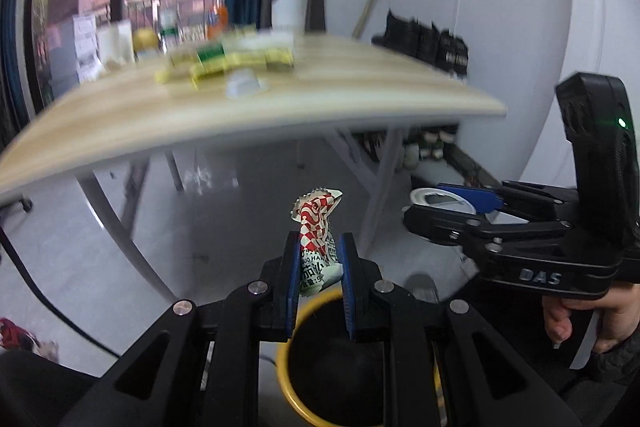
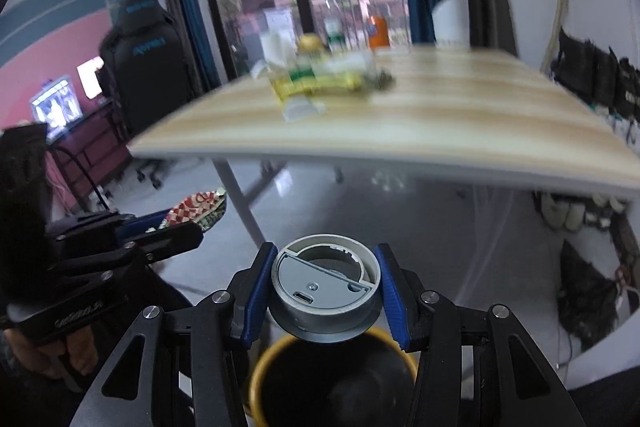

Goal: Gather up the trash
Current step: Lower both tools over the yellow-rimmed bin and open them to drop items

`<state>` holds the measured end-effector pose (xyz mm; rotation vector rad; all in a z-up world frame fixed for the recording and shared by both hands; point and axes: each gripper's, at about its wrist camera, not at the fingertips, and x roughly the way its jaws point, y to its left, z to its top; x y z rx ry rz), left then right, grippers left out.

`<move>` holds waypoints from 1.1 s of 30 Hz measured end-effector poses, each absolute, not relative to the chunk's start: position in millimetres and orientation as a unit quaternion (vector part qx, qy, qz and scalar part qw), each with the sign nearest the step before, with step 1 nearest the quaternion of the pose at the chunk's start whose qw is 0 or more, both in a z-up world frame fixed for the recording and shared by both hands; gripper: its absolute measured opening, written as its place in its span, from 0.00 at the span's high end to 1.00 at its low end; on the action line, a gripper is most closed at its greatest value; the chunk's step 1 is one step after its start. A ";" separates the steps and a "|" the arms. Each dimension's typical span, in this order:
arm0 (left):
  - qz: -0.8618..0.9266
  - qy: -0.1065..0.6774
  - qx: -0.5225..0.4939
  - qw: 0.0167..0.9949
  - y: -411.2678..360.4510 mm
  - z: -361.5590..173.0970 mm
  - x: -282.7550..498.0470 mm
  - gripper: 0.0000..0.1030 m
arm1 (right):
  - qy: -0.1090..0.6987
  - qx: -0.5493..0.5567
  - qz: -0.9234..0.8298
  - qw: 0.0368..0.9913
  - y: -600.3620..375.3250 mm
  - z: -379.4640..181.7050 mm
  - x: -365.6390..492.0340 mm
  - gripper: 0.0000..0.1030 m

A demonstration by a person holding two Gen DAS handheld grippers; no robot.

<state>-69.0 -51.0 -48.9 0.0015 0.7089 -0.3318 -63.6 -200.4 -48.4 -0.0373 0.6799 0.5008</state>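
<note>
My left gripper [image 1: 320, 243] is shut on a crumpled red-and-white checkered wrapper [image 1: 316, 223] that sticks up between its blue pads. Right below it gapes a yellow-rimmed bin [image 1: 285, 367] with a dark inside. My right gripper [image 2: 326, 253] is shut on a round grey lid-like object [image 2: 320, 291], above the same bin [image 2: 260, 371]. In each wrist view the other gripper shows at the side: the right gripper [image 1: 430, 203] with the grey object [image 1: 440, 201], and the left gripper [image 2: 180, 225] with the wrapper [image 2: 196, 209]. Yellow packets [image 1: 224, 63] and a white cup [image 1: 242, 85] lie blurred on the wooden table [image 1: 120, 123].
The table edge [image 2: 400, 155] hangs just ahead and above the grippers, with its white legs [image 1: 380, 183] behind the bin. Bottles and boxes [image 1: 116, 43] stand at the table's far side. A black office chair [image 2: 148, 59] is at the left, and dark bags [image 2: 592, 71] line the right wall.
</note>
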 end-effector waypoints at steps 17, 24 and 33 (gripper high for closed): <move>-0.155 0.526 0.015 0.836 -84.9 -153.6 -58.4 0.87 | 0.544 0.046 0.176 0.819 -207.8 -176.3 -1.1 0.53; -0.154 0.552 0.036 0.818 -91.4 -156.8 -63.2 0.87 | 0.573 0.022 0.169 0.801 -200.0 -187.5 -3.0 0.53; -0.149 0.567 0.043 0.809 -96.8 -167.3 -56.6 0.87 | 0.583 0.006 0.164 0.796 -195.4 -196.5 -3.9 0.53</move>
